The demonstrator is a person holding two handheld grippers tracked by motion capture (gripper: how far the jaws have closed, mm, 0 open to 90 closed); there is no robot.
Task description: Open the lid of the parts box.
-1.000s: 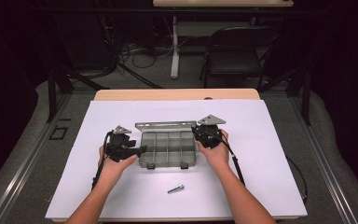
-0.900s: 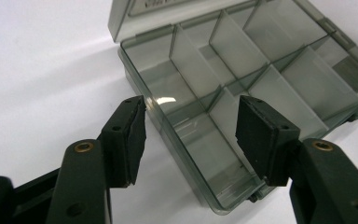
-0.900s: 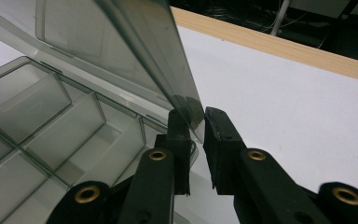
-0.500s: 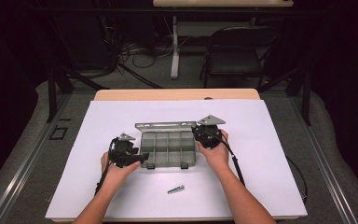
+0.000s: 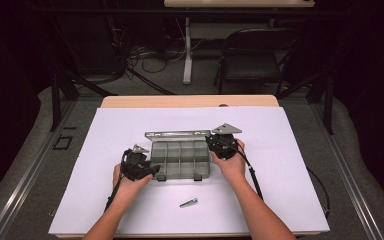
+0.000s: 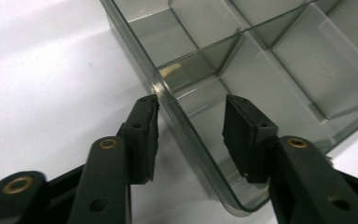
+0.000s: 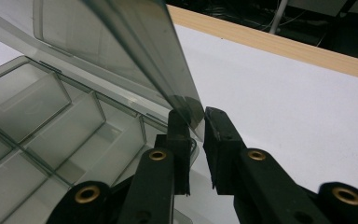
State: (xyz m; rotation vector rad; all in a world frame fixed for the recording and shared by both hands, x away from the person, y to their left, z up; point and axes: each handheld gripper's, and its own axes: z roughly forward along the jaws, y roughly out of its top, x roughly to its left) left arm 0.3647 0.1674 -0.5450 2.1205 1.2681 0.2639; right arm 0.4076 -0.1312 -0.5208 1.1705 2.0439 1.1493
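Compartment box mid-sheet on the white mat, lid up at the far edge, clear smoky plastic, dividers visible, compartments look empty apart from a pale fleck in one near the left wall, too small to identify.

Left gripper at the box's near-left corner. In the left gripper view, jaws straddling the side wall: one pad outside with its tip touching or nearly touching the wall, other pad inside the compartment, clear gap to the wall. Jaws just been closing, wall between them, not clamped yet. So: apart, not gripping.

Right gripper at the far-right corner of box. Right gripper view: pads pinched on the lid's rounded corner, lid edge running up between them, lid tilted back from the base. Clamped on the lid.

Small metal bolt loose on the mat, nearer the person than the box, well apart from both grippers.

Wooden table edge beyond the mat; folding chair and cables on the floor behind.
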